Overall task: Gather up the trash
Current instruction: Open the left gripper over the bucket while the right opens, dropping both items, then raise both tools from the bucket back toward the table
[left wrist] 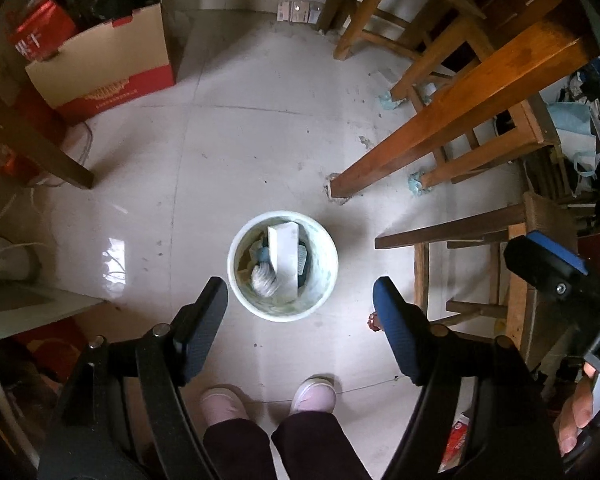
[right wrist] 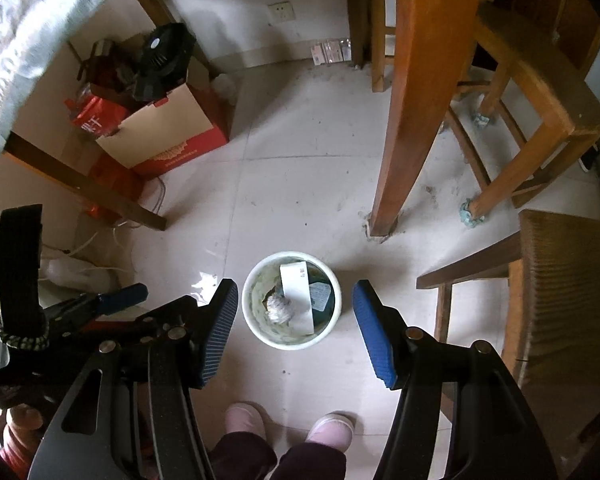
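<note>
Pale tiled floor (left wrist: 260, 128), wooden table leg (right wrist: 412, 120), cardboard box (left wrist: 112, 64) by the wall.

Pale tiled floor (left wrist: 236, 152) under bin (left wrist: 283, 312), carton (left wrist: 112, 76)

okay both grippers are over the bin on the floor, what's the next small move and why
Probably lower both grippers toward the bin rim, one on each side. The left gripper and right gripper are open and empty, pointing down at it. The bin already holds a white box and a crumpled wad, so lifting the bin itself looks like the next step.
</note>
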The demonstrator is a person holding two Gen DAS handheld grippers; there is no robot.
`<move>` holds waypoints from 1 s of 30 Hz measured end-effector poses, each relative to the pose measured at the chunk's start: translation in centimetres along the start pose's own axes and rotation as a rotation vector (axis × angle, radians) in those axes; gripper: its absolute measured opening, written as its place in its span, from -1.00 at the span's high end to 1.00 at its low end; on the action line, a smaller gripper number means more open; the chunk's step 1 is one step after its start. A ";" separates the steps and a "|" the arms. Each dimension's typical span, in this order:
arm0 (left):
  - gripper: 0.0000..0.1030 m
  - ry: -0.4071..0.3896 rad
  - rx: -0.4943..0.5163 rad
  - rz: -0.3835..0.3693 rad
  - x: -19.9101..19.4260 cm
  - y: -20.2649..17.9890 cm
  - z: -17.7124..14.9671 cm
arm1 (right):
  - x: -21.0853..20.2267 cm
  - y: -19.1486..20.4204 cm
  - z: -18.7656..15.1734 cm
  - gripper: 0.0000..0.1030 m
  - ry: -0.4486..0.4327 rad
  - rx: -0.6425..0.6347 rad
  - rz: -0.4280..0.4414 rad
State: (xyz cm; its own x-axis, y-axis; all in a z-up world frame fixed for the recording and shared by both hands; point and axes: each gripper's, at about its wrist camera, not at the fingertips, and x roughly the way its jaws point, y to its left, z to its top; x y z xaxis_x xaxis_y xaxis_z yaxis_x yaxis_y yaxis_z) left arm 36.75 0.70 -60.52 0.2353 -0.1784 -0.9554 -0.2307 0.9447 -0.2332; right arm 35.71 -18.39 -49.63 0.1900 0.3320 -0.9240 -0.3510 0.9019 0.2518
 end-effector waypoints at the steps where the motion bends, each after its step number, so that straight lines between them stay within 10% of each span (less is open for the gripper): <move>1: -0.44 -0.005 0.005 0.003 -0.5 -0.2 0.1 | -0.4 0.1 0.1 -0.09 -0.001 -0.002 0.000; 30: -0.44 -0.533 0.121 0.025 -45.1 -4.1 2.7 | -34.2 13.2 6.3 -0.09 -0.401 -0.098 -0.055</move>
State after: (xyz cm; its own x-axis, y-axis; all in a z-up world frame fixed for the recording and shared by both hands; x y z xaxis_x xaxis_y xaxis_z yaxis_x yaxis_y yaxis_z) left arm 29.62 5.66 -15.94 0.6845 -0.0205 -0.7288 -0.1397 0.9774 -0.1587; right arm 30.39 -16.06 -12.91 0.5466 0.3826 -0.7449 -0.4122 0.8972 0.1584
